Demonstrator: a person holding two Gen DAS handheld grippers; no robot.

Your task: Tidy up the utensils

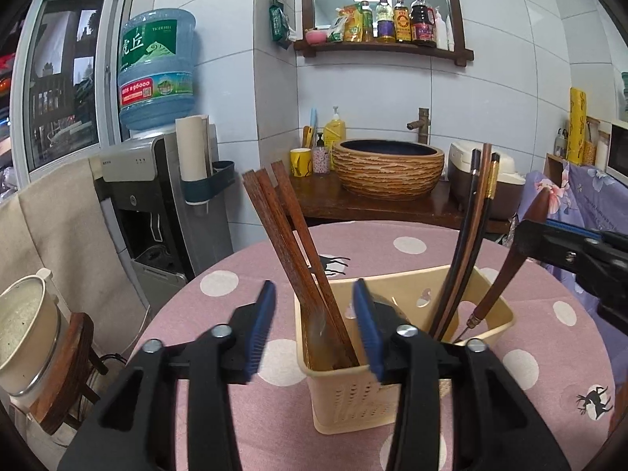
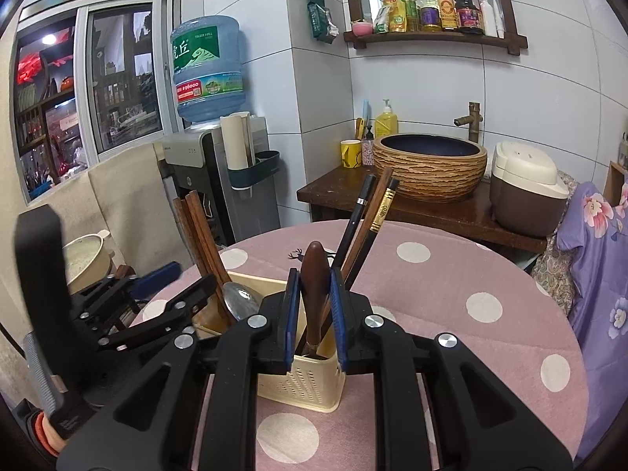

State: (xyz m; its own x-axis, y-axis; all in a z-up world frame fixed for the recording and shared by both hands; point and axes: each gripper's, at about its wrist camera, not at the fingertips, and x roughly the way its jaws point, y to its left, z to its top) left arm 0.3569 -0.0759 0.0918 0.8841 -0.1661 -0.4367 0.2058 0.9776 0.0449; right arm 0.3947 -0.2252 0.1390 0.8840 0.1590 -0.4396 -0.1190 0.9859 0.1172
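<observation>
A cream plastic utensil holder (image 1: pixel 353 396) stands on the pink dotted table (image 1: pixel 549 353). Brown wooden chopsticks (image 1: pixel 290 243) and a metal spoon (image 2: pixel 241 300) stand in its left compartment. Dark chopsticks (image 1: pixel 471 243) lean in its right compartment. My left gripper (image 1: pixel 314 329) is open, its fingers on either side of the holder's near left corner. My right gripper (image 2: pixel 314 310) is shut on the brown wooden handle (image 2: pixel 314 290) of a utensil whose tip sits in the holder's (image 2: pixel 302 384) right compartment. That handle (image 1: pixel 510 274) also shows in the left wrist view.
A water dispenser (image 1: pixel 157 180) stands behind the table on the left. A wooden counter (image 2: pixel 431 212) with a woven basin and a rice cooker (image 2: pixel 526 192) lies behind. A pot (image 1: pixel 23 333) sits on a stool at the left. A floral cloth (image 2: pixel 600 259) hangs at the right.
</observation>
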